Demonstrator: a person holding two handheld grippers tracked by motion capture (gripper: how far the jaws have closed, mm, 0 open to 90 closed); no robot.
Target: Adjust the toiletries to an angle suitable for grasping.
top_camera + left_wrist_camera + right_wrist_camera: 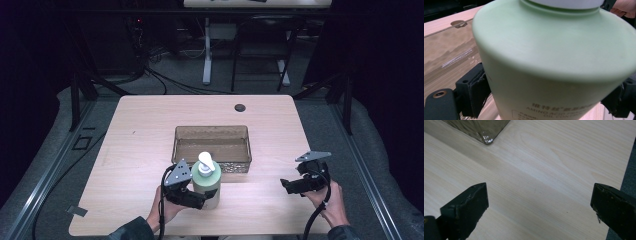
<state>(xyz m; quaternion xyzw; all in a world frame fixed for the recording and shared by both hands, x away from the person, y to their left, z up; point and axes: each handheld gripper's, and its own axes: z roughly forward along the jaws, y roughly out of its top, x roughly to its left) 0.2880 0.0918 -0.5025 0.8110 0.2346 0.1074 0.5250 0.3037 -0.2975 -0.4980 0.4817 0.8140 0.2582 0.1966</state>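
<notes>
Pale green plastic pump bottle [206, 181] with a white pump head, upright on the light wooden table [150, 125], just in front of the near wall of the brown translucent rectangular tray [212, 145]. Clamped around its body by the left gripper [200, 196] (black jaws pressed to either side in the left gripper view). Right gripper [289, 186] well off to the right, low over bare wood, jaws spread wide.

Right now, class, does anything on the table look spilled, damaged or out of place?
Nothing stands out. The pale green pump bottle stands upright in the left gripper, just outside the clear brown plastic bin. The right gripper is open over bare wood.
</notes>
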